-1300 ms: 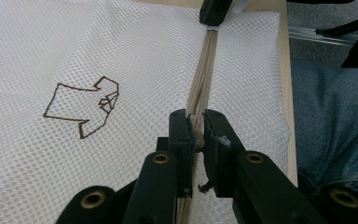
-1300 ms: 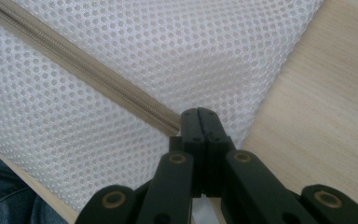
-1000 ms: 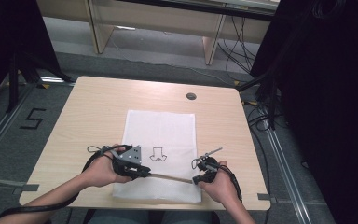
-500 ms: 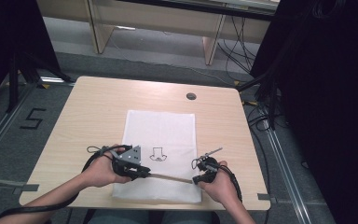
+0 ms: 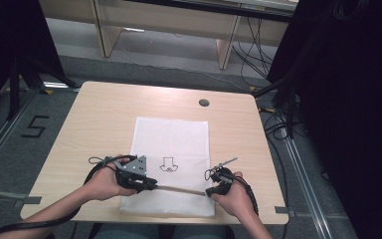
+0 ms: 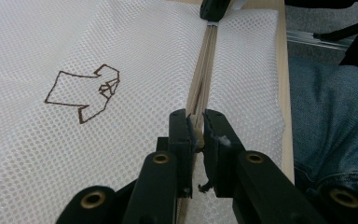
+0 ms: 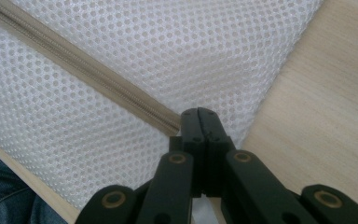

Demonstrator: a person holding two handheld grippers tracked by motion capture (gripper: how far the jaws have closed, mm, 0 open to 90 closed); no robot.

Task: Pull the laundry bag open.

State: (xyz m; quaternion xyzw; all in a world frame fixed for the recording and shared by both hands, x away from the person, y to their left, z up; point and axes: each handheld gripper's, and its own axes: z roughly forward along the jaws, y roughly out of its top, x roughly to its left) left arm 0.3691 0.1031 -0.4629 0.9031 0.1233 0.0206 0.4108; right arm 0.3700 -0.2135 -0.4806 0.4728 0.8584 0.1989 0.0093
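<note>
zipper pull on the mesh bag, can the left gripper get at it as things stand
Probably yes: in the left gripper view the left gripper looks already closed on a small piece at the near end of the beige zipper, likely the pull. Nothing lies between. The right gripper pinches the zipper's far end.

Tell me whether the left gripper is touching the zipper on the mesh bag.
Touching. In the left gripper view, the left gripper has its jaws pinched on the beige zipper of the mesh bag.

A numeral "5" (image 5: 34,127) is marked in black on the grey floor (image 5: 10,164) left of the desk (image 5: 99,114). A brown outlined emblem (image 6: 85,92), without legible lettering, is printed on the white mesh bag (image 6: 42,154).
</note>
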